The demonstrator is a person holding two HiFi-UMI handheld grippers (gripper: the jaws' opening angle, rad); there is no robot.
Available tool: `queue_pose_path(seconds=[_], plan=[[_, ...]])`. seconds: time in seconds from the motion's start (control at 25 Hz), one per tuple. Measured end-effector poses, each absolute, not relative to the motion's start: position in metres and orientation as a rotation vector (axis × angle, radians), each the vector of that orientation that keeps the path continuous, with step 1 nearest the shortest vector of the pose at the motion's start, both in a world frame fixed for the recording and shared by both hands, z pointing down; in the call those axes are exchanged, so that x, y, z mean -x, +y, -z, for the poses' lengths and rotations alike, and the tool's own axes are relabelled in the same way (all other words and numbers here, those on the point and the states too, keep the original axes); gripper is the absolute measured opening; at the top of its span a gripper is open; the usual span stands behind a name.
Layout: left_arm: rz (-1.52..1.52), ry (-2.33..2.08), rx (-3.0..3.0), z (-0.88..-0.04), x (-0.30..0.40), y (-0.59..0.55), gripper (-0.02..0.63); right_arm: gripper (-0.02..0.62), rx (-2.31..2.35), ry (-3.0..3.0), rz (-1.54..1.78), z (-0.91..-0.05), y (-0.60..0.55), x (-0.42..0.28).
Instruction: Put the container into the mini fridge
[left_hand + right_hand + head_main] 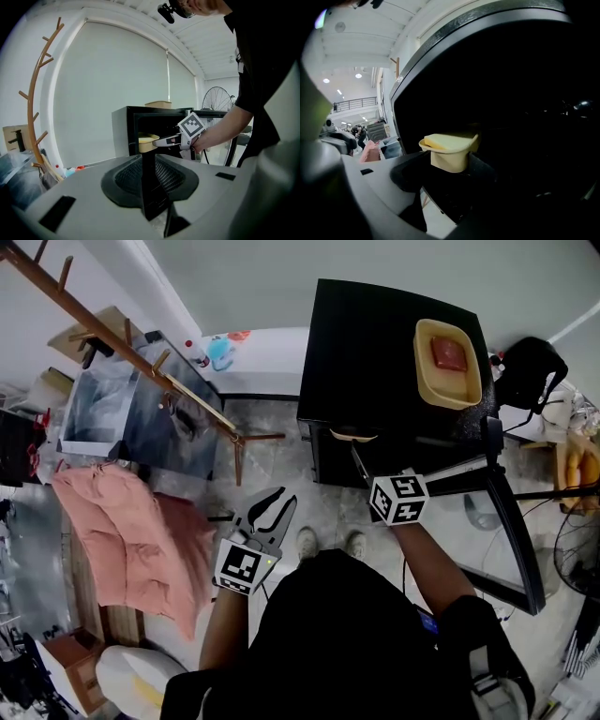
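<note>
The black mini fridge stands ahead with its door swung open to the right. A pale yellow container sits at the fridge's dark opening, and my right gripper is shut on its body, one jaw on each side. The head view shows only its rim under the fridge's top edge, with the right gripper just behind it. From the left gripper view, the container is at the doorway. My left gripper hangs low to the left, its jaws a narrow gap apart and empty.
A second yellow container with something red inside rests on the fridge top. A wooden coat rack leans at the left, above a pink quilt. A black bag and a fan are at the right.
</note>
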State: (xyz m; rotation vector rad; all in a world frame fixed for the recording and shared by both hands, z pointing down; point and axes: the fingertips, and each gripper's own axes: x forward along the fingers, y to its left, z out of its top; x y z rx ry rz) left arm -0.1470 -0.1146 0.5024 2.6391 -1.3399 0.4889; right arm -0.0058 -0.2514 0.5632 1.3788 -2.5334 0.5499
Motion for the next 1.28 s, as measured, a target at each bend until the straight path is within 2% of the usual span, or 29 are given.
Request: queue_pose_path(seconds=[0.16, 0.52, 1.08, 1.28], plan=[[-0.487, -1.341, -2.636, -0.502, 0.148, -0.116, 0.097, 0.247, -1.404, -2.484, -0.478, -0.566, -0.261, 0.003], [-0.485, -1.367, -2.635, -0.5, 0.152, -0.12, 0.096, 0.244, -1.417, -2.448, -0.516, -0.569, -0.271, 0.004], [-0.227, -1.417, -2.626, -0.472, 0.144, -0.13, 0.083, 0.245, -1.399, -2.551, -0.522, -0.533, -0.227, -0.017], [-0.153, -1.415, -2.658, -0.455, 0.133, -0.133, 0.08, 0.219, -1.398, -2.593, -0.51, -0.506, -0.204, -0.031]])
